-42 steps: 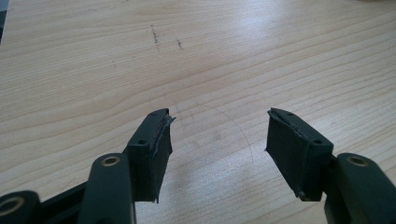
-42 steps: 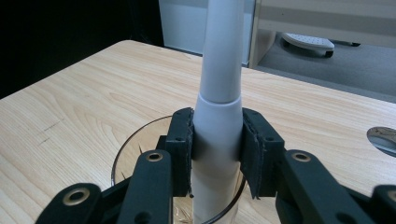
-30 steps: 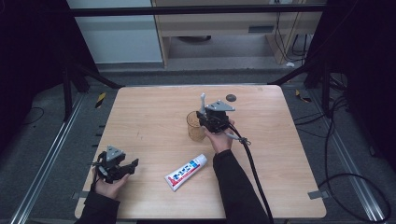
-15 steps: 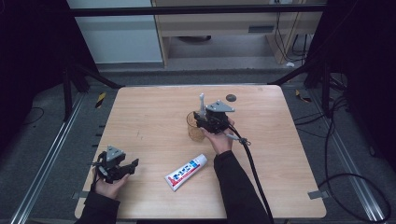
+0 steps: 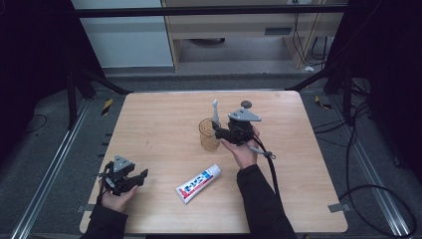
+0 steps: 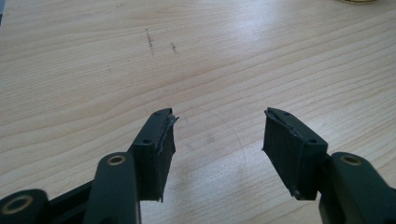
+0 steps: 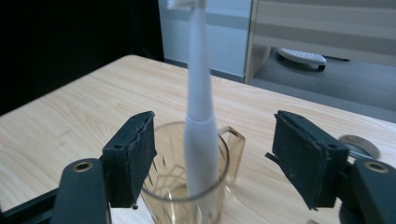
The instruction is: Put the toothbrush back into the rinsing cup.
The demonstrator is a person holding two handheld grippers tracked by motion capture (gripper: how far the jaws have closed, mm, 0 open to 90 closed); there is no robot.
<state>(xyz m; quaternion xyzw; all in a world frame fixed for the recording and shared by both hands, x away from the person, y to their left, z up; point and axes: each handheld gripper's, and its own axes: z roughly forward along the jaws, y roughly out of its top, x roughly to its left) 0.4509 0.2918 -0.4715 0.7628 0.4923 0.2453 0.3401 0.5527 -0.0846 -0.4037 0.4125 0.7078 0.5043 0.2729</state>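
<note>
A white toothbrush (image 7: 200,93) is standing nearly upright, head up, in a clear amber-tinted cup (image 5: 208,134) near the middle of the table (image 5: 159,114). The brush has a thick, smooth handle that is narrowing above a faint seam into a slim neck; its head is blurred at the top edge of the right gripper view. The cup is showing a handle on its far side and faceted walls. The right gripper (image 5: 221,131) is sitting just beside the cup; its jaws have just been opening and are standing spread, flanking the cup and brush without the pads touching either. The left gripper (image 5: 142,177) is resting low near the table's front left corner, jaws spread over bare wood and closing slightly, gripping nothing. A toothpaste tube (image 5: 198,182) is lying flat between the two hands.
</note>
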